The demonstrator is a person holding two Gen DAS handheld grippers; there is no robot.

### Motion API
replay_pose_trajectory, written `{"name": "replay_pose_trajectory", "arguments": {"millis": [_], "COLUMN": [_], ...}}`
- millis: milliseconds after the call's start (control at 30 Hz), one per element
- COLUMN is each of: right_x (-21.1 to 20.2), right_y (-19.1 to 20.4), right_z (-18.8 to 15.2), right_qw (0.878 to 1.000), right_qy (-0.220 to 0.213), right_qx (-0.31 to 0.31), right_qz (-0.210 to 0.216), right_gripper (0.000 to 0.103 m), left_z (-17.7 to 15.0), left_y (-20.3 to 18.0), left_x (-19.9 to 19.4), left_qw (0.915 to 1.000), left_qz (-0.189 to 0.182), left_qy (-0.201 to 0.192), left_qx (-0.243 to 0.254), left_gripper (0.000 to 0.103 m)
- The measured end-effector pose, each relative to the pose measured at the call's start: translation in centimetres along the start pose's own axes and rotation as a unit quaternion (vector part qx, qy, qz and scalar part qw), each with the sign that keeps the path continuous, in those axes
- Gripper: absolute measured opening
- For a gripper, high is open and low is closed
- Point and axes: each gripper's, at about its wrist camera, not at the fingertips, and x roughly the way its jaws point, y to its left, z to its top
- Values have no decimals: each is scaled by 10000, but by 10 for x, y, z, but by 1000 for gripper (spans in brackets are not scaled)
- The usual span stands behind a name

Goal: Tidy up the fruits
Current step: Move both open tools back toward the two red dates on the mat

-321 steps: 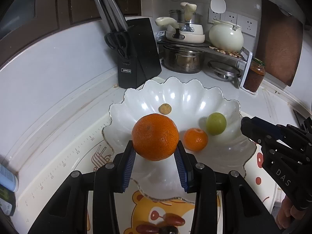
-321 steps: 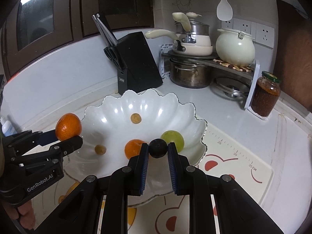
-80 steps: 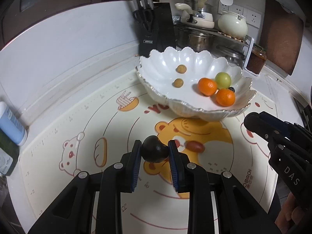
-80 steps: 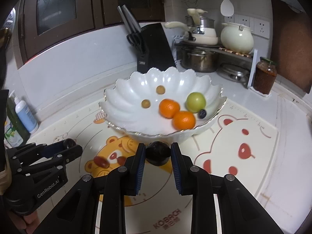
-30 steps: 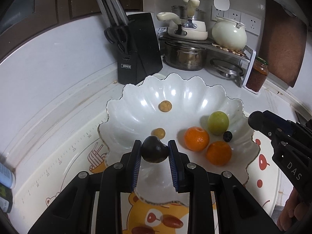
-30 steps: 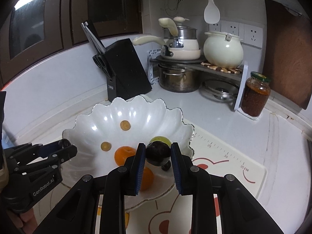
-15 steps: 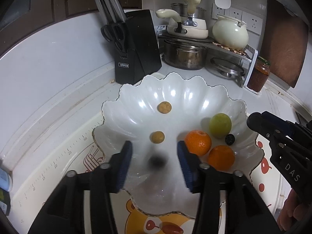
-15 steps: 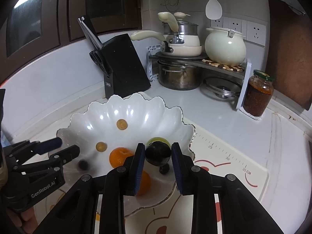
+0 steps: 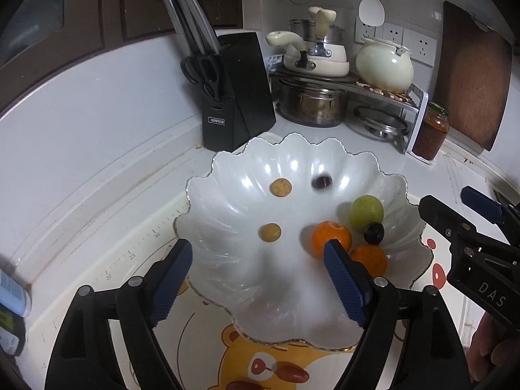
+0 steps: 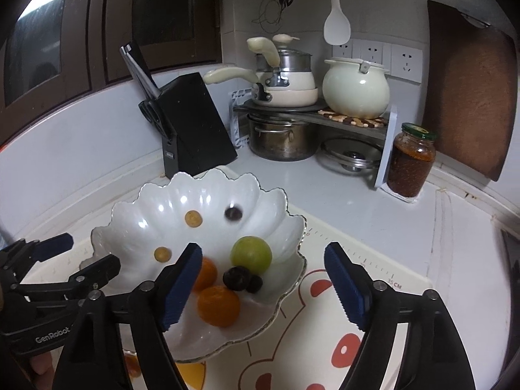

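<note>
The left gripper (image 9: 256, 279) is empty, its jaws opening over the near edge of the white scalloped bowl (image 9: 227, 169). The right gripper (image 10: 263, 279) is likewise empty and opening above the bowl's right rim. In the bowl, two oranges (image 10: 218, 305) lie nearest, then two dark plums (image 10: 237, 278) touching each other, and a green fruit (image 10: 251, 254). Further left sit two small yellow fruits (image 9: 270, 232). A blurred dark plum (image 9: 321, 182) is at the far side.
</note>
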Motion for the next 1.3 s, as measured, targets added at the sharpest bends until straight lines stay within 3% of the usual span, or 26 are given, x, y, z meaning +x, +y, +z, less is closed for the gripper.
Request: {"name": "replay_pose_trajectory", "arguments": {"millis": [67,300,567,1000,1300], "right_x": [-4,-20,-41,-71,-85], "right_y": [1,5,9,15,20], "right_z": [0,-3,-11,-29,-40], "right_qw": [10000,9999,9998,9996,9995], "right_qy": [-23,-92,-158,-240,-261], "right_qx": [42,99,90,160,129], "right_qz": [-38,-42,-61,-59,-72], "right_gripper": [84,84,84,84,84], "left_z": [-1,-6,-17,-38,-54], "left_y": [2,7,12,15,19], "left_x": [-5,-24,-46,-74,-83], "left_qw": [10000,9997,9991,9982,9985], "left_qz": [62,183,310,501,363], "left_qy": [-43,-136,-227,-264,-255], "left_qx": [-48,-87,-158,-221,-310], "left_gripper": [93,94,102,103,103]}}
